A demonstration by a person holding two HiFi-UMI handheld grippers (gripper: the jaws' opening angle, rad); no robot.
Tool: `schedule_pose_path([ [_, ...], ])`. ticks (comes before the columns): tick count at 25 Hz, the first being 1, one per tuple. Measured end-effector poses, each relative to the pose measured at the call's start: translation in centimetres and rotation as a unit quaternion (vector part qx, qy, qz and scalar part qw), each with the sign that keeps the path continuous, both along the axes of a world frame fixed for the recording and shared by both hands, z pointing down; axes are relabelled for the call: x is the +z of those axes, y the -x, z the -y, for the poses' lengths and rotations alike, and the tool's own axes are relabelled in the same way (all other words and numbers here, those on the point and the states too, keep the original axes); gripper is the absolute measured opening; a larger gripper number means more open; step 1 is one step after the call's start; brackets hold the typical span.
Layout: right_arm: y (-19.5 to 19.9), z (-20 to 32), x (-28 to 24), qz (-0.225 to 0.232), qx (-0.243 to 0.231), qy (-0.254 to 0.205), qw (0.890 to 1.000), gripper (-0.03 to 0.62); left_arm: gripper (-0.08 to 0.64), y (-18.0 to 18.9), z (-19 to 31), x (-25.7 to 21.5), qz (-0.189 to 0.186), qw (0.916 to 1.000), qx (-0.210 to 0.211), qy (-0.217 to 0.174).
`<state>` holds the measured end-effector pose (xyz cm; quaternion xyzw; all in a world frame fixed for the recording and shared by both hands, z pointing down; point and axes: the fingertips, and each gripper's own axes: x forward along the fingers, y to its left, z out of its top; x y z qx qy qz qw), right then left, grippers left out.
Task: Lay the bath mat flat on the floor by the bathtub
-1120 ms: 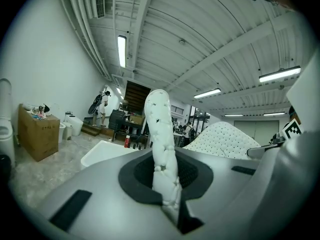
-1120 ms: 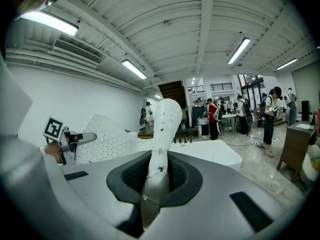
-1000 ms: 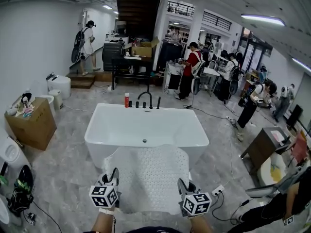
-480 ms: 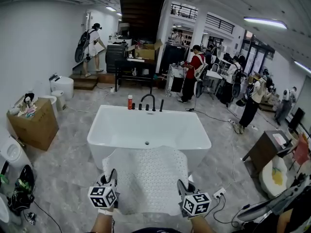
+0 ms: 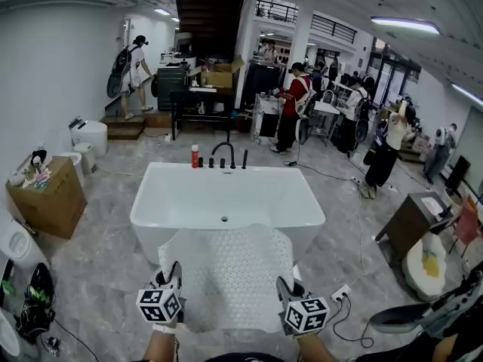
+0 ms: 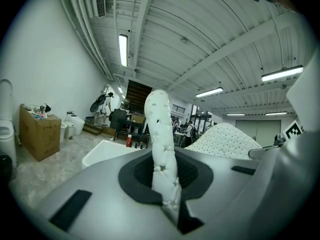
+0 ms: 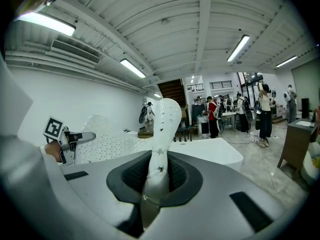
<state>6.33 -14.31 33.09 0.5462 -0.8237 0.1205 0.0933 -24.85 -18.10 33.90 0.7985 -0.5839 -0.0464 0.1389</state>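
White bath mat [image 5: 226, 274] of soft rubbery plastic, matt, pitted all over with small holes and nubs; bathtub [image 5: 226, 194] smooth and glossy white, like acrylic or enamel; floor [image 5: 98, 255] of grey marbled tile, faintly shiny; tap [image 5: 224, 151] on the tub's far rim in matt black metal; box [image 5: 47, 202] at left of plain brown cardboard; left gripper [image 6: 165, 184] and right gripper [image 7: 156, 176] shelled in smooth matt grey plastic, with black ribbed pads [image 6: 195, 174] round the pinched mat.
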Motion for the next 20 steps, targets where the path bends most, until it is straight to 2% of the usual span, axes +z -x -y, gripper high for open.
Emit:
schedule_pose_path([
  [9, -3.6, 1.9, 0.7, 0.008, 0.022, 0.006, 1.000, 0.049, 0.035, -3.9, 2.4, -0.2, 0.007, 0.9997, 0.023, 0.000],
  [20, -4.4, 8.6, 1.6, 0.024, -0.009, 0.009, 1.000, 0.050, 0.035, -4.6, 7.1, 0.4, 0.024, 0.9996, -0.004, 0.015],
])
